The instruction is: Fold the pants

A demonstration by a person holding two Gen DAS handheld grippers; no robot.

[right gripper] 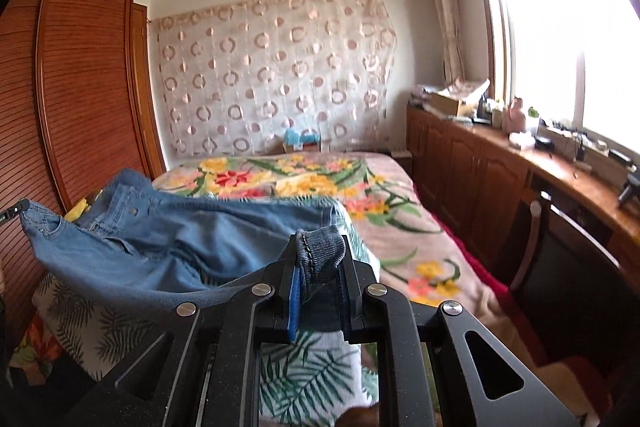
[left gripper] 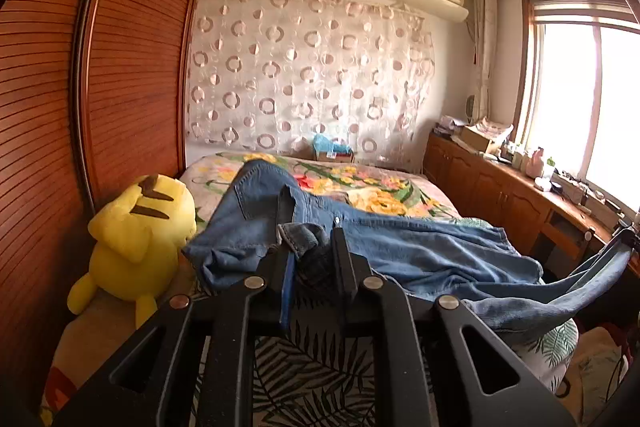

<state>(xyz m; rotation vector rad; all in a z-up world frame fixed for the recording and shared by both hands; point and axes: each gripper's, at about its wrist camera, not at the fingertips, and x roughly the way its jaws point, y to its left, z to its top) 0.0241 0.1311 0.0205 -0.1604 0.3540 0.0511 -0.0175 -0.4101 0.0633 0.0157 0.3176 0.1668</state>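
Bedding with a flower print (right gripper: 400,187) stretches ahead of both tongs; blue jeans (left gripper: 400,247) sprawl across it just beyond the fingertips; a yellow plush toy (left gripper: 136,239) sits left of the left gripper (left gripper: 310,247), which pinches a bunched hem; the right gripper (right gripper: 320,259) clamps another hem.

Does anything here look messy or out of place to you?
Only the jeans: they sprawl rumpled and unfolded across the bed, one end pinched in each of the left gripper and right gripper. Nothing looks spilled or broken.
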